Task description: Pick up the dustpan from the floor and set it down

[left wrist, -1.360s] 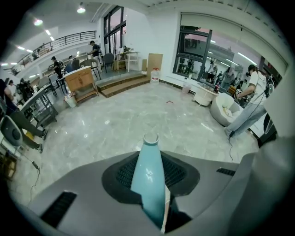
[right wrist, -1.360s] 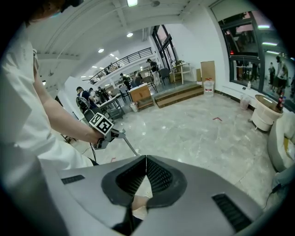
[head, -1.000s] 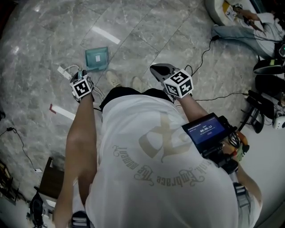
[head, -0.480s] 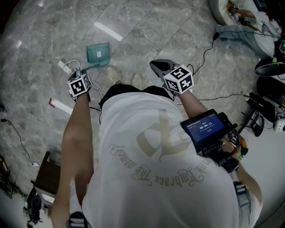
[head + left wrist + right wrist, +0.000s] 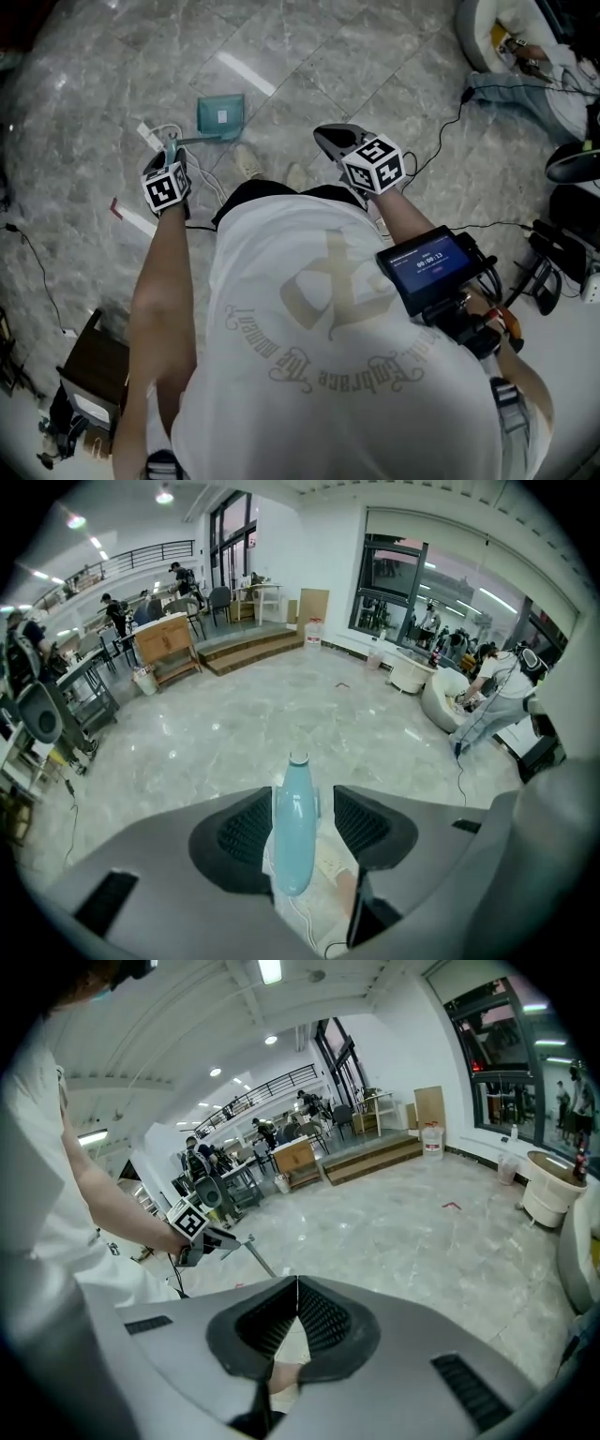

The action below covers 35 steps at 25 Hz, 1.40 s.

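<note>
The teal dustpan (image 5: pixel 221 116) lies on the marble floor ahead of the person's feet, its thin handle slanting back towards my left gripper (image 5: pixel 169 145). In the left gripper view the teal handle (image 5: pixel 294 836) stands between the jaws of the left gripper (image 5: pixel 303 803). Those jaws are opening: the handle lies along the left pad, with a gap to the right pad. My right gripper (image 5: pixel 333 141) hovers over the floor to the right with nothing in it. Its jaws (image 5: pixel 298 1283) meet at the tips.
A white cable and plug strip (image 5: pixel 152 133) lie beside the handle, and a red-and-white tape strip (image 5: pixel 131 217) marks the floor at left. A black cable (image 5: pixel 450 122) runs towards a seated person (image 5: pixel 534 66) at top right. A brown cabinet (image 5: pixel 89 375) stands at bottom left.
The head view has swung a little. The left gripper has drawn slightly back from the pan along the handle. The right gripper has hardly moved.
</note>
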Each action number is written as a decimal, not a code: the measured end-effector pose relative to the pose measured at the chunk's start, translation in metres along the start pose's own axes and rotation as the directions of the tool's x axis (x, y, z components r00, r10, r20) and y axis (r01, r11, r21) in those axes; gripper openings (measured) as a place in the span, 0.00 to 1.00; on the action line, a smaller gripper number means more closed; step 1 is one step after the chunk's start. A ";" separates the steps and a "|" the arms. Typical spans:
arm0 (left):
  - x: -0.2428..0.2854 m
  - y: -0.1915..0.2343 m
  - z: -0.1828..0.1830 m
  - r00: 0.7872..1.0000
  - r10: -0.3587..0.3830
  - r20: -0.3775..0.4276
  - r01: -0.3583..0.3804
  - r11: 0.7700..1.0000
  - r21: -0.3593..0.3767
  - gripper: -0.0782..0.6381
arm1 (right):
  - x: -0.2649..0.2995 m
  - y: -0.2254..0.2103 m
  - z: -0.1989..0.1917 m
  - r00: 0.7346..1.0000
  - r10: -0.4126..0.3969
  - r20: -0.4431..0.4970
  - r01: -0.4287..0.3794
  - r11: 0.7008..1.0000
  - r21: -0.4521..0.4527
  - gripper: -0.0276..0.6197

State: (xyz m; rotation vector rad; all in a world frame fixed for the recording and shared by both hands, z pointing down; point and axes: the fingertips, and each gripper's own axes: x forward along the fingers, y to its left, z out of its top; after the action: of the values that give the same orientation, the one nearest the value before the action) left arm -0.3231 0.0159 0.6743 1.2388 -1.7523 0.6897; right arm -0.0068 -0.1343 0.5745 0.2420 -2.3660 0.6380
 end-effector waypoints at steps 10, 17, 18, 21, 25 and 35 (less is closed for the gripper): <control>-0.068 0.006 0.005 0.987 0.052 0.153 -0.037 0.995 -0.096 0.40 | 0.012 0.021 0.026 0.995 0.079 0.058 -0.076 0.995 -0.062 0.07; -0.101 -0.035 -0.006 0.970 0.013 0.244 0.021 0.990 -0.136 0.33 | 0.015 0.036 0.042 0.983 0.149 0.109 -0.133 0.981 -0.139 0.07; -0.105 -0.042 -0.009 0.967 0.002 0.254 0.034 0.990 -0.138 0.31 | 0.015 0.039 0.045 0.980 0.159 0.116 -0.141 0.978 -0.150 0.07; -0.119 -0.063 -0.012 0.956 -0.037 0.291 0.076 0.990 -0.121 0.19 | 0.016 0.050 0.051 0.972 0.195 0.129 -0.169 0.968 -0.185 0.07; -0.136 -0.089 -0.008 0.935 -0.095 0.341 0.123 0.990 -0.063 0.13 | 0.013 0.063 0.054 0.961 0.241 0.136 -0.204 0.949 -0.240 0.07; -0.162 -0.109 -0.008 0.905 -0.124 0.408 0.170 0.982 -0.079 0.13 | 0.009 0.080 0.049 0.948 0.289 0.136 -0.238 0.923 -0.301 0.07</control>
State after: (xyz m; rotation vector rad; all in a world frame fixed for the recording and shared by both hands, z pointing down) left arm -0.1967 0.0578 0.5320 1.4933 -1.9683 0.2508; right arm -0.0672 -0.0903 0.5179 -0.1582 -2.6527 0.4048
